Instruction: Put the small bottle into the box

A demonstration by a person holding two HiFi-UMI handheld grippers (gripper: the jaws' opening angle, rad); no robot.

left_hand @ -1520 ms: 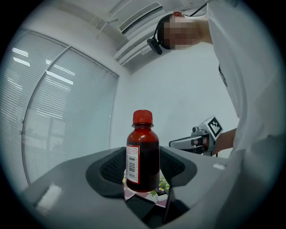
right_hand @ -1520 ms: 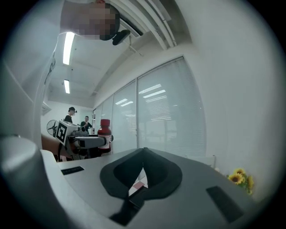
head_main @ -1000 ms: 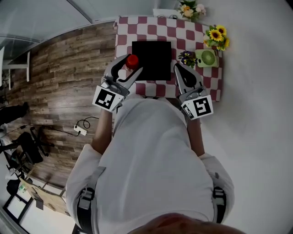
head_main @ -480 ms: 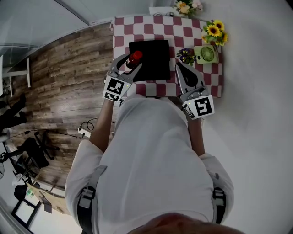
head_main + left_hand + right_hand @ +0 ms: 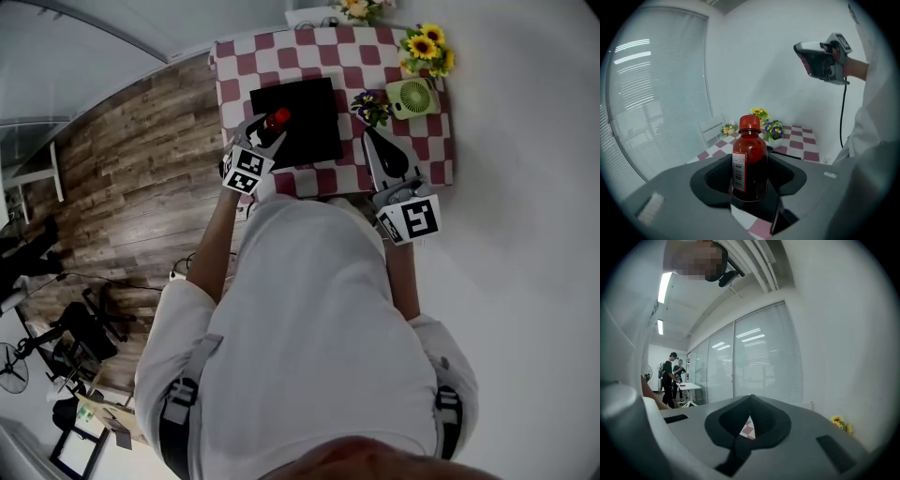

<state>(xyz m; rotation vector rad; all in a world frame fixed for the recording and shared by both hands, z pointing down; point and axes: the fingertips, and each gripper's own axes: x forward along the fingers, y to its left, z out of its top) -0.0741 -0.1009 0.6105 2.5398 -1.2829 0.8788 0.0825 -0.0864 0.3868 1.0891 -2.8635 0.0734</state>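
Observation:
A small red bottle (image 5: 278, 118) with a red cap hangs over the left part of the flat black box (image 5: 309, 112) on the checkered table (image 5: 412, 141). My left gripper (image 5: 270, 129) is shut on it. In the left gripper view the bottle (image 5: 749, 161) stands upright between the jaws, label to the left. My right gripper (image 5: 373, 139) is held near the table's front edge, right of the box, shut and empty. In its own view the right gripper (image 5: 750, 399) has its jaw tips meeting. It also shows as the right gripper (image 5: 822, 61) raised high in the left gripper view.
A small green fan (image 5: 412, 97), a pot of purple flowers (image 5: 370, 108) and sunflowers (image 5: 424, 42) stand at the table's right and back. More flowers (image 5: 354, 7) sit at the far edge. Wooden floor (image 5: 122, 187) lies to the left. Two people (image 5: 672, 376) stand far off by a white table.
My left gripper has carried the bottle rightward, from beside the box's left edge to over its left part. The right gripper has hardly moved.

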